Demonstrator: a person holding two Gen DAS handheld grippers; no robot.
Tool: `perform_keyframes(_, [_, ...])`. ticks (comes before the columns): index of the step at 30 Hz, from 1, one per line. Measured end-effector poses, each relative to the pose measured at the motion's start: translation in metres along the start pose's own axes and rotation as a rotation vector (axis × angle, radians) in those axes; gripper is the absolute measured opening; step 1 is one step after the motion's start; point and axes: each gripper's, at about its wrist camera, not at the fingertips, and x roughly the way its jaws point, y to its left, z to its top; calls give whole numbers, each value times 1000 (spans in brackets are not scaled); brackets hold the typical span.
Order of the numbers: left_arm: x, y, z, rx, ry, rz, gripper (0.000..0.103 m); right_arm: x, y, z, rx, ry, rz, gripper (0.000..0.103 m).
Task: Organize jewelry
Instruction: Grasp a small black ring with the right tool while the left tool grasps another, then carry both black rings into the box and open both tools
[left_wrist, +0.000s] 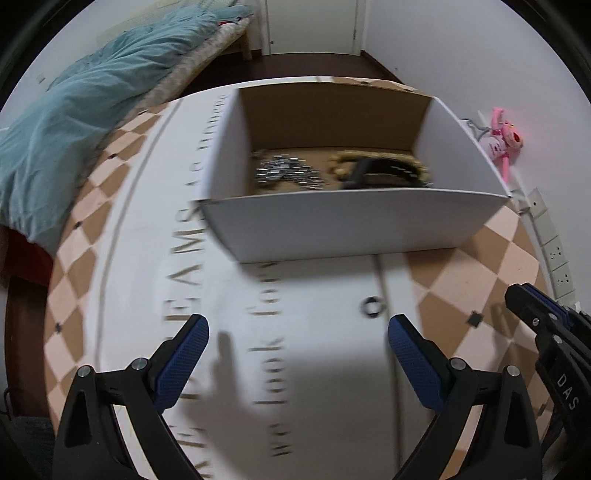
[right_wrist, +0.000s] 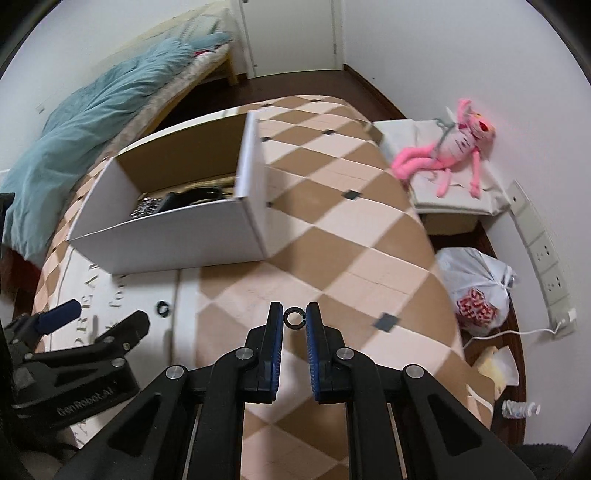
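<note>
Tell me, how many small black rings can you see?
2. One ring is pinched between the right gripper jaws; another ring lies on the tablecloth. The box may hide more.

Left wrist cam sits low, facing the near wall of the open white cardboard box (left_wrist: 354, 225) close ahead. Right wrist cam sits farther right, higher; box (right_wrist: 166, 240) far-left. Both share box and checkered tablecloth (left_wrist: 480, 258).

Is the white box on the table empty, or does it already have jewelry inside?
Not empty. The white box is open on top, and a silver chain pile and a dark band lie on its floor.
</note>
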Motion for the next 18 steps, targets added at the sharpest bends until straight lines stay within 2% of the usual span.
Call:
perform_keyframes(3, [2, -11, 1, 19, -18, -15, 98, 2, -7, 1, 18, 4, -3, 13])
perform_keyframes(5, [4, -17, 1, 42, -23, -6, 86, 2, -11, 1, 25, 3, -4, 13])
perform_keyframes(7, [7, -20, 2, 57, -18, -7, 61, 5, -15, 3, 35, 3, -1, 13])
perform_keyframes(9, [10, -21, 2, 64, -17, -14, 48, 4, -15, 2, 42, 3, 0, 13])
perform_keyframes(10, [9, -21, 3, 66, -24, -18, 35, 4, -16, 2, 45, 3, 1, 13])
perform_keyframes(12, [9, -23, 4, 74, -30, -27, 23, 3, -17, 1, 47, 1, 2, 13])
perform_keyframes(14, [9, -25, 5, 81, -33, -31, 18, 4, -18, 1, 48, 4, 2, 13])
perform_keyframes(15, [9, -27, 5, 85, -35, -34, 11, 4, -18, 2, 50, 3, 3, 13])
perform_keyframes(18, [8, -29, 6, 85, -44, -41, 10, 1, -19, 3, 52, -1, 3, 13])
